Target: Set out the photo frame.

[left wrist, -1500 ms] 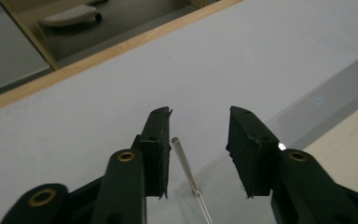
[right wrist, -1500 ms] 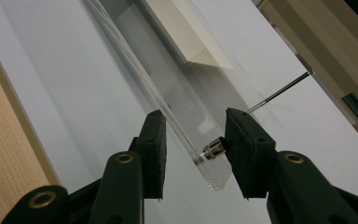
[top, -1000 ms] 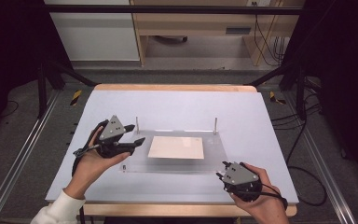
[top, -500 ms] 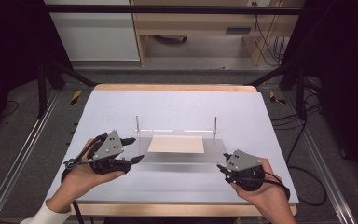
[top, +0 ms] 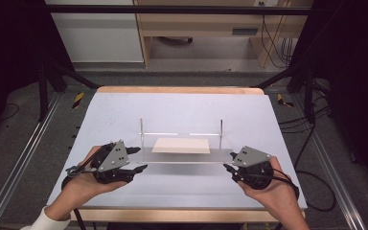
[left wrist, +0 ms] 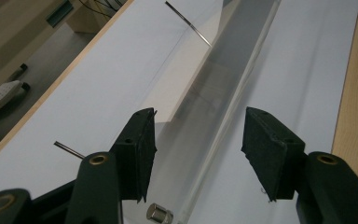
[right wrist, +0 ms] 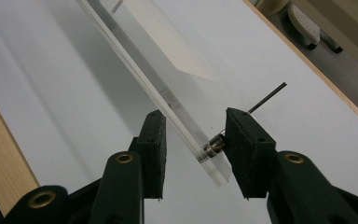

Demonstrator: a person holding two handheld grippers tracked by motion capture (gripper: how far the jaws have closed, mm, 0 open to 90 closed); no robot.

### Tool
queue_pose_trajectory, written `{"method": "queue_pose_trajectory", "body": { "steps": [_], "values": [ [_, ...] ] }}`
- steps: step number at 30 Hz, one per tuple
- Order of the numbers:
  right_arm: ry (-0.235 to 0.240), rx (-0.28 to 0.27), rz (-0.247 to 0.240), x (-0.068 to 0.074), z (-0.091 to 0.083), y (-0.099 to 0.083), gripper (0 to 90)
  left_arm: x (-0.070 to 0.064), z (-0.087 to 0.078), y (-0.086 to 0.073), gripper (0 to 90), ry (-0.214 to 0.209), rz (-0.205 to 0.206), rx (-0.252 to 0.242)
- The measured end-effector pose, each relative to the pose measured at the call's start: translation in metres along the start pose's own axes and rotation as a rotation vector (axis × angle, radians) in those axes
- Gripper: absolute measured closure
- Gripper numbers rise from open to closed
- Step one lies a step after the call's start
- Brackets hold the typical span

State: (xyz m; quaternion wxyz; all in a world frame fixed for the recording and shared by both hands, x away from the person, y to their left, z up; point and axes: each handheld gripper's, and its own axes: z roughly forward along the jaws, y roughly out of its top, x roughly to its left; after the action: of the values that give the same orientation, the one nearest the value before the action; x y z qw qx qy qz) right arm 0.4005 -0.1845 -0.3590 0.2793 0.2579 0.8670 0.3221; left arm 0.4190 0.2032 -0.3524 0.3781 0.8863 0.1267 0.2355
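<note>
A clear acrylic plate (top: 182, 156) lies across the white table top (top: 182, 105), with a cream sheet (top: 181, 145) seen through it and thin metal pins (top: 141, 127) standing at its back corners. It throws a shadow band on the table in front. My left gripper (top: 140, 159) is at the plate's left end, open, its jaws (left wrist: 198, 140) well apart on either side of the plate's edge (left wrist: 223, 70). My right gripper (top: 229, 161) is at the right end. Its jaws (right wrist: 193, 135) straddle the plate's corner (right wrist: 205, 149); one pad touches a small metal stud (right wrist: 213, 144), the other stands off.
The table's wooden front edge (top: 182, 214) runs just behind my hands. Metal rails (top: 24, 158) flank the table, cables (top: 316, 182) lie on the floor at the right, and a wooden desk (top: 196, 28) stands beyond the far edge.
My left gripper came down toward the near left end of the plate. My right gripper moved forward to its right end. The cream sheet now looks flatter and slightly farther up.
</note>
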Motion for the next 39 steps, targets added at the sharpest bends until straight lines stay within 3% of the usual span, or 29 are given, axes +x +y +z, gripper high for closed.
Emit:
{"method": "queue_pose_trajectory", "body": {
  "steps": [22,24,39],
  "values": [
    [0.013,0.008,0.018,-0.006,-0.001,0.005,59.9,0.003,0.006,-0.009,60.4,0.024,0.034,0.035],
    [0.014,0.008,0.022,-0.006,-0.001,0.005,59.8,0.005,0.007,-0.011,60.8,0.026,0.020,0.032],
    [0.022,0.009,0.028,-0.009,-0.001,0.007,59.8,0.003,0.009,-0.006,64.7,0.035,0.026,0.004]
  ]
}}
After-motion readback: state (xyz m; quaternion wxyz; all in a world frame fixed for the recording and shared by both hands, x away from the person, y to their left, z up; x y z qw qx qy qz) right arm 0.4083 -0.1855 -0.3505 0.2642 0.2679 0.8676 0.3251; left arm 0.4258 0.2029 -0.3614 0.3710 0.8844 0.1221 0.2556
